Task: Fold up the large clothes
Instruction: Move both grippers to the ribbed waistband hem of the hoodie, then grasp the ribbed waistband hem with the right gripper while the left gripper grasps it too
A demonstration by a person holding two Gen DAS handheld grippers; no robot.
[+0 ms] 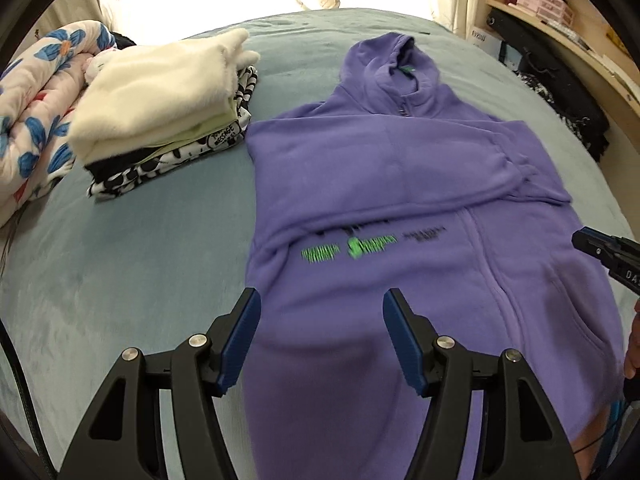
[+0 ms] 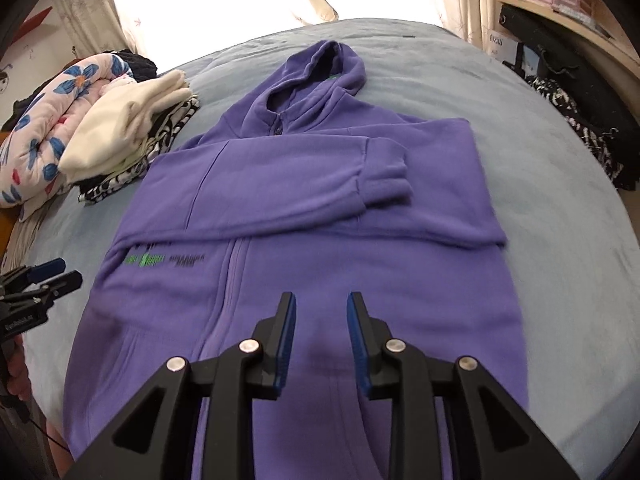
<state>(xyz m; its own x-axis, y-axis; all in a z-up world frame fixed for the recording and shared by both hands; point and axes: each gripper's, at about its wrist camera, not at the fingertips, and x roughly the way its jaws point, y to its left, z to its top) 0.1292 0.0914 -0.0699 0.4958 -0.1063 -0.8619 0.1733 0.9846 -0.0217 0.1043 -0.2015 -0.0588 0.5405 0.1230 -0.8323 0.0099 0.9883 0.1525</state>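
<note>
The purple hoodie (image 2: 304, 216) lay face up on the grey-blue bedcover (image 2: 540, 208), hood toward the bright curtained window, zip closed; both sleeves were folded across the chest, one cuff (image 2: 388, 184) lying on top near the hoodie's right-hand side in the right wrist view; green lettering (image 1: 350, 249) showed just below the folded sleeves. The left gripper (image 1: 320, 336) hung above the lower hem with its blue-padded jaws well apart and nothing between them; the right gripper (image 2: 322, 340) hung over the zip line, jaws parted more narrowly, also holding nothing. Beside the hoodie's shoulder stood a stack of folded clothes (image 1: 160, 120), cream on top, black-and-white print beneath; next to it lay a floral quilt (image 1: 36, 120); a wooden shelf (image 1: 560, 32) stood beyond the bed.
</note>
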